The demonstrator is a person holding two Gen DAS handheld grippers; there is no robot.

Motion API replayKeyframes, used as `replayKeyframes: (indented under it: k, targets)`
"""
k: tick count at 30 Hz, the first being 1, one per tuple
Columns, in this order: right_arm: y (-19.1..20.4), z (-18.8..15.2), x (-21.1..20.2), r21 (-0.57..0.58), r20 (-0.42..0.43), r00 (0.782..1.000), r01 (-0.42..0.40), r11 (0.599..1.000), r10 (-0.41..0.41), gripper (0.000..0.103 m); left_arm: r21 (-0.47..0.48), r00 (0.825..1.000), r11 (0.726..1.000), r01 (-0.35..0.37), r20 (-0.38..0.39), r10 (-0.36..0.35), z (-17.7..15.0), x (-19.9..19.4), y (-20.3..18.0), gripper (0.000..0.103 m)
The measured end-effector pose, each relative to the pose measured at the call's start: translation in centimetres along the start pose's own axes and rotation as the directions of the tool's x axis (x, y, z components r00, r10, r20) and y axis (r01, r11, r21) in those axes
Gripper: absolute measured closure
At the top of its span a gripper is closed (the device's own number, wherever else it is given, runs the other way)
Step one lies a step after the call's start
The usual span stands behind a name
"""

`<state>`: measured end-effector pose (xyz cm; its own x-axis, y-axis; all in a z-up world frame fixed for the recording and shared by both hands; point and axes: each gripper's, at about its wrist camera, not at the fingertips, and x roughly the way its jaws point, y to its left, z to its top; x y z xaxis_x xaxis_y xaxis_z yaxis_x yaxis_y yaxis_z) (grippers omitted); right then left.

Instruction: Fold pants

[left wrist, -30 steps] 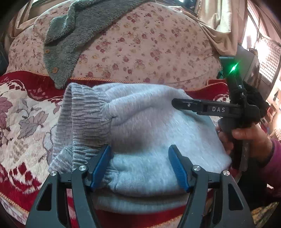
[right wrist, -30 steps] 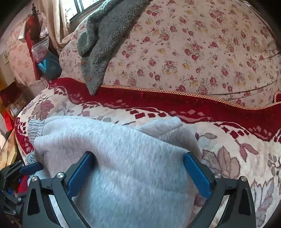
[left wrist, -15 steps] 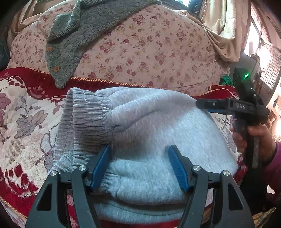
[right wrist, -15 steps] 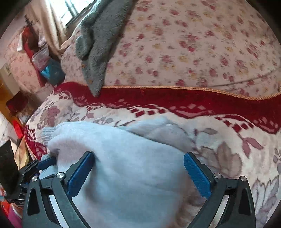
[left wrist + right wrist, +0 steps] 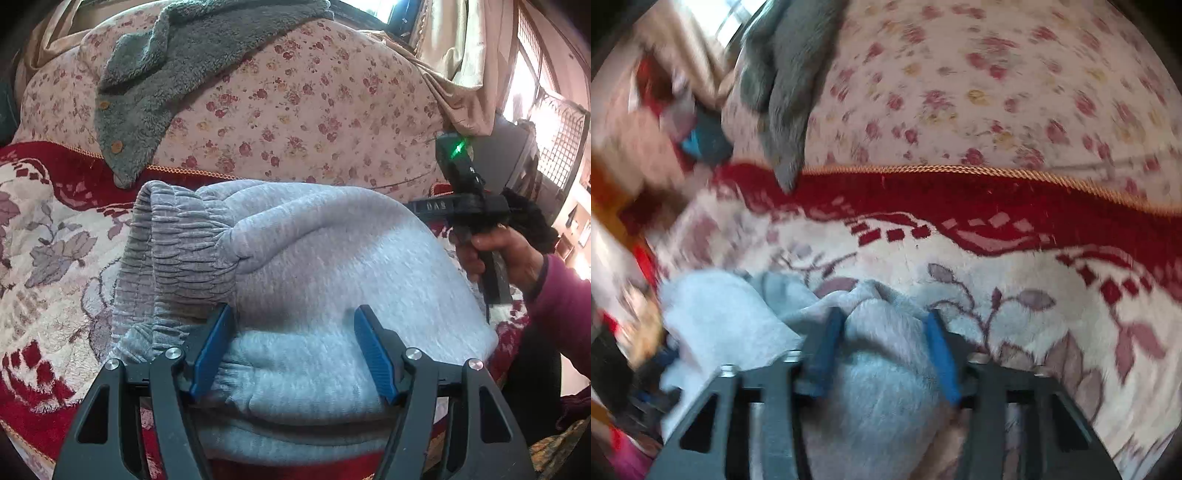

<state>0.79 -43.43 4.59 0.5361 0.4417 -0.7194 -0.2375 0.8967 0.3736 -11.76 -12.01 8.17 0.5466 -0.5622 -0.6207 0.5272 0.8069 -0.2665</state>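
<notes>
Light grey sweatpants (image 5: 325,258) lie folded in a thick bundle on the red and cream floral sofa cover (image 5: 44,258), the ribbed elastic waistband (image 5: 177,243) at the left. My left gripper (image 5: 293,343) sits at the near edge of the bundle, jaws partly closed with a thick fold of grey fabric between the blue pads. My right gripper (image 5: 886,347) has closed on a bunch of the pants' fabric (image 5: 882,369) at the bundle's right end; the view is blurred. In the left wrist view the right gripper's body (image 5: 469,206) is held by a hand at the right.
A grey fleece garment (image 5: 159,81) with buttons hangs over the floral sofa back (image 5: 314,110). Curtains and a window (image 5: 535,92) are at the right. Cluttered items (image 5: 665,122) lie off the sofa's left end.
My right gripper's jaws went from wide open to pinched on the pants' fabric, and it moved, blurring its view. My left gripper held its place on the bundle's near edge.
</notes>
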Motion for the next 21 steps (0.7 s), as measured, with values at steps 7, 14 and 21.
replayKeyframes:
  k: [7,14,21]
  targets:
    - [-1.2,2.7,-0.3,-0.014,0.049,0.994,0.097,0.995,-0.096,0.103,-0.026,0.999,0.999,0.044,0.007,-0.044,0.0,0.0,0.7,0.036]
    - [-0.7,0.9,-4.2,0.047,0.109,0.990,0.079,0.996,-0.084,0.099,-0.023,0.999,0.999,0.033,0.019,-0.033,0.0,0.1,0.6,0.036]
    - [2.3,-2.5,-4.0,0.043,0.070,0.994,0.081,0.996,-0.084,0.097,-0.046,0.999,0.999,-0.028,0.032,0.030,0.0,0.1,-0.6,0.030]
